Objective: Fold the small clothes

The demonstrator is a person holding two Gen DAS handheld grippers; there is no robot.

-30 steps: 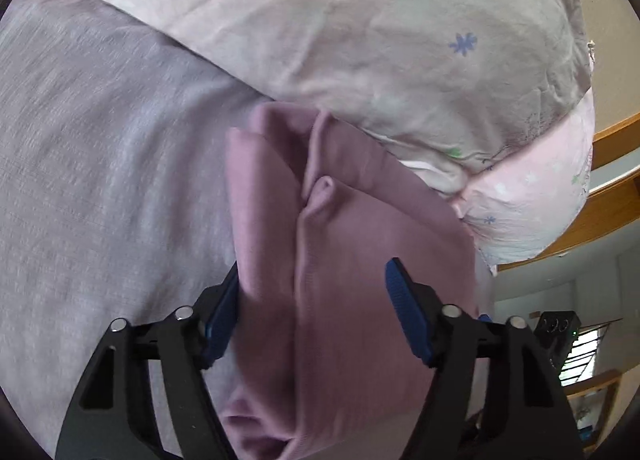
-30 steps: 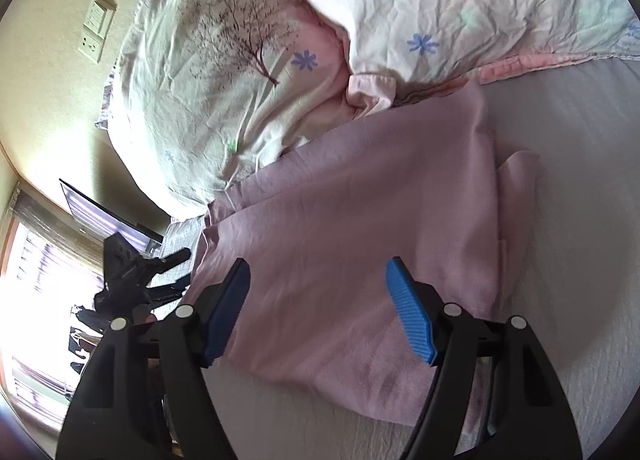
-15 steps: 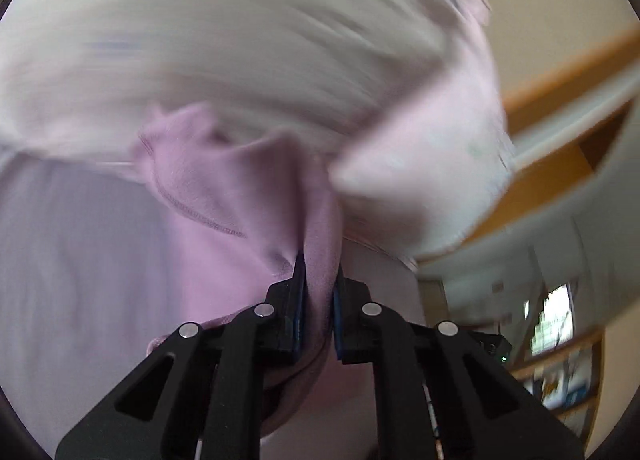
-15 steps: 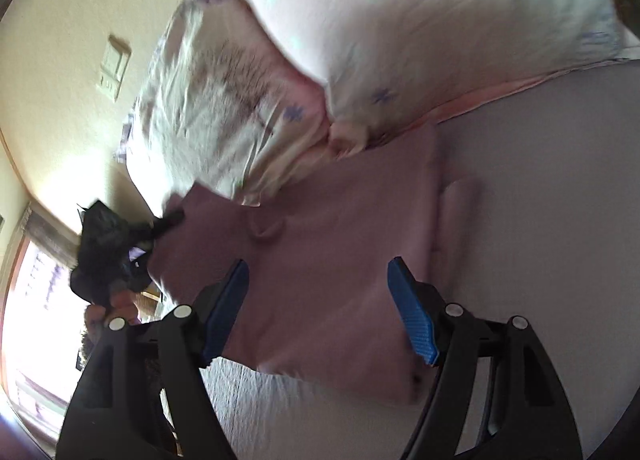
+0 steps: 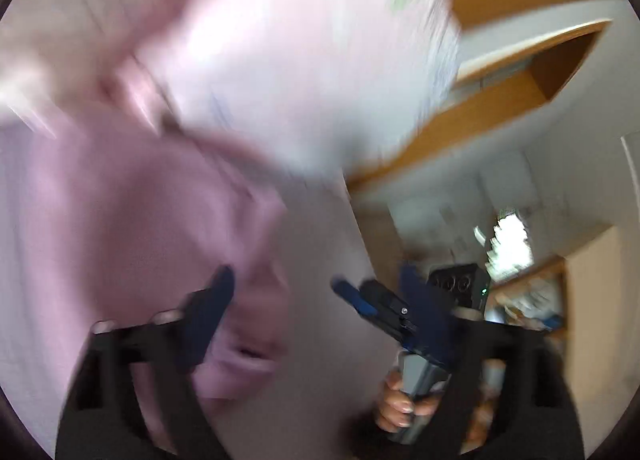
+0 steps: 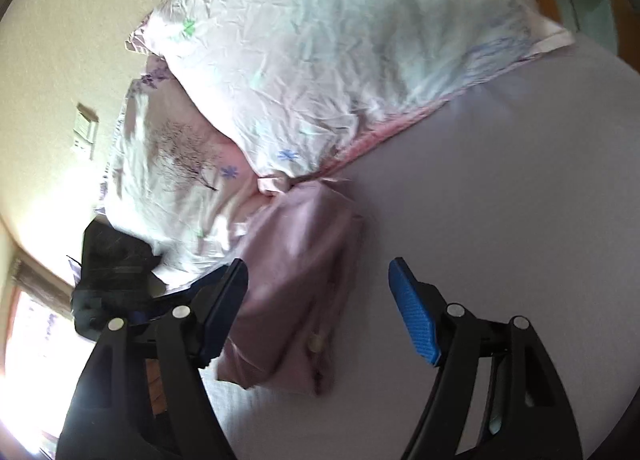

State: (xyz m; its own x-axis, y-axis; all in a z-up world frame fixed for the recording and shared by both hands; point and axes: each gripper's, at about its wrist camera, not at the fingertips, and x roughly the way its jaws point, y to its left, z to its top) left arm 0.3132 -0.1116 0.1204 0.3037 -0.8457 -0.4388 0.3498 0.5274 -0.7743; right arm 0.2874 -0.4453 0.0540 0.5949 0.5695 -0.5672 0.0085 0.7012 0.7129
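1. The small mauve-pink knit garment (image 6: 296, 284) lies on the pale lilac bed sheet (image 6: 500, 188) as a narrow, layered bundle. Its far end touches the corner of the crumpled white floral pillow (image 6: 320, 52).
2. It looks soft, light and limp. I judge it would sag and slide open if lifted by a single layer, and the smooth sheet beneath probably gives it little grip.
3. The best hold, in my view, is a pinch through all the layers at a folded edge or corner. The near end of the bundle, where seams and a small pale button-like spot show, seems the handiest place.
4. The right gripper (image 6: 320, 308) hovers low over the sheet with its blue-padded jaws spread wide and nothing between them. Its left finger overlaps the bundle's near side in this view; whether it touches is unclear.
5. The left gripper (image 5: 320, 308) is heavily blurred in its own view. Its jaws stand apart and empty, with the garment (image 5: 132, 212) just beyond the left finger.
6. In the left wrist view the right gripper (image 5: 384, 304) points in from the right, held by a hand (image 5: 400, 404) around its grey handle.
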